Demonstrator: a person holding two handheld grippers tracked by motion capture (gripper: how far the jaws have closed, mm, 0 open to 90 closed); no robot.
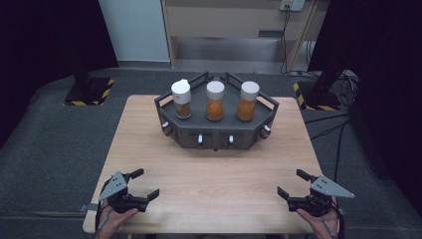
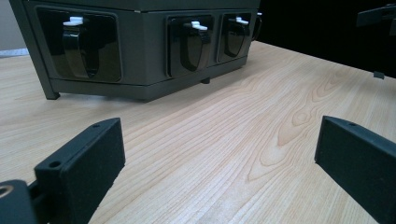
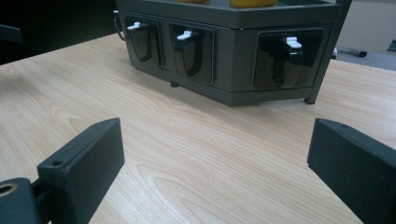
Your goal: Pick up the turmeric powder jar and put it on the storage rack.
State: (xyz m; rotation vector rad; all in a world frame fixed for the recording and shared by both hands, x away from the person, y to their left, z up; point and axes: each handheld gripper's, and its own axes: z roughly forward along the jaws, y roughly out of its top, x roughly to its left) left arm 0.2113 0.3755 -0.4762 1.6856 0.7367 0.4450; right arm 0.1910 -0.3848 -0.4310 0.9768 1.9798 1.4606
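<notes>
Both grippers, left (image 1: 141,185) and right (image 1: 293,183), sit wide open and empty near the table's (image 1: 214,169) front edge. The rack (image 1: 215,130) with three jars (image 1: 215,101) stands well ahead, untouched. It looks like the start; next comes a reach forward.

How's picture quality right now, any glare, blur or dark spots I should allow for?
High view: table evenly lit, surroundings nearly black, jars sharp. Left gripper view: rack slightly soft, its glossy recesses reflective. Right gripper view: near wood sharp, background beyond the rack blurred.
</notes>
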